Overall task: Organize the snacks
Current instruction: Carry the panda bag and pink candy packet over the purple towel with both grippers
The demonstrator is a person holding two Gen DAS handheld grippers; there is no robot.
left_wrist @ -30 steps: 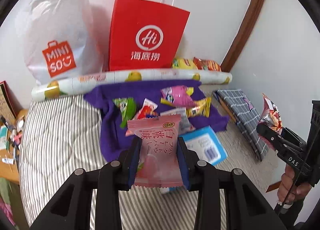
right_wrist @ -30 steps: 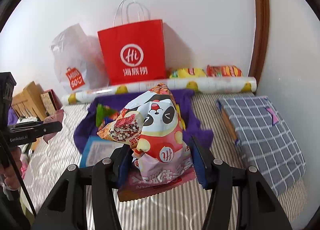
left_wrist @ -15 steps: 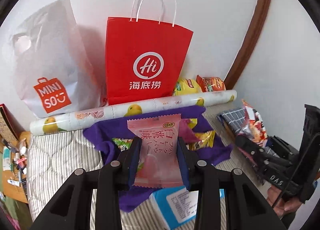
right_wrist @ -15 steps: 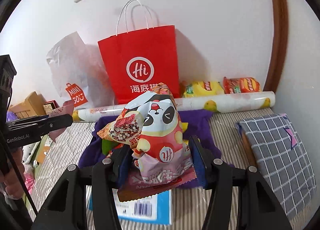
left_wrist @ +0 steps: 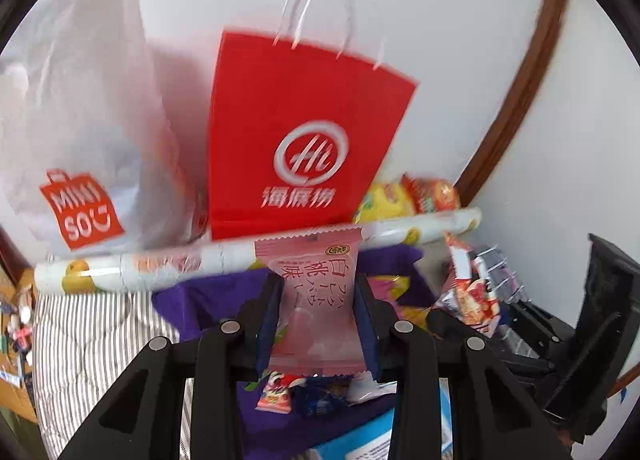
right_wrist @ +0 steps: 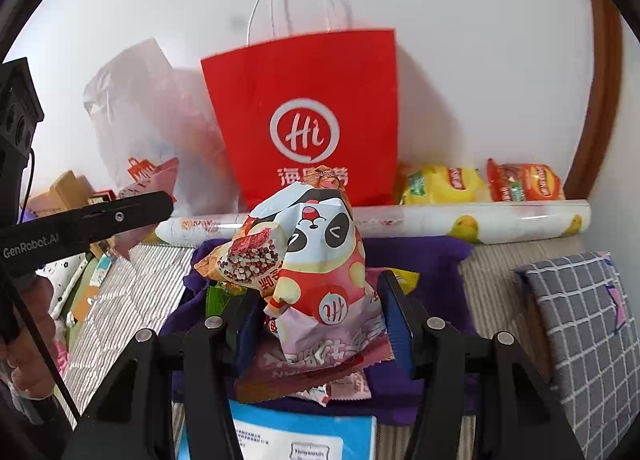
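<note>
Nearest, the left gripper (left_wrist: 318, 324) is clenched on a pink snack packet (left_wrist: 314, 300), held upright between the blue-padded fingers (left_wrist: 269, 324), top edge level with the far roll. The right gripper (right_wrist: 320, 324) is likewise clenched, on a bundle of snack packs fronted by a panda-print bag (right_wrist: 320, 260); how many packs lie in the bundle cannot be told. A person's hand (right_wrist: 28, 344) shows at the left edge of the right wrist view, on the left tool's handle.

Below both grippers, loose small snacks (left_wrist: 320, 390) lie on a purple cloth (right_wrist: 416, 256) spread over a striped mattress (left_wrist: 92, 324). A blue-and-white box (right_wrist: 300, 438) sits at the near edge of the cloth. To the right, a grey checked cushion (right_wrist: 588, 324) rests on the mattress.

Farther back, a printed paper roll (right_wrist: 480, 220) lies across the head of the mattress. Behind it, against the white wall, stand a red paper bag (right_wrist: 304, 116) with white handles and, to its left, a white plastic bag (left_wrist: 80, 132). Right of the red bag lie a yellow chip bag (right_wrist: 444, 182) and an orange chip bag (right_wrist: 524, 180), side by side. The left wrist view is motion-blurred.
</note>
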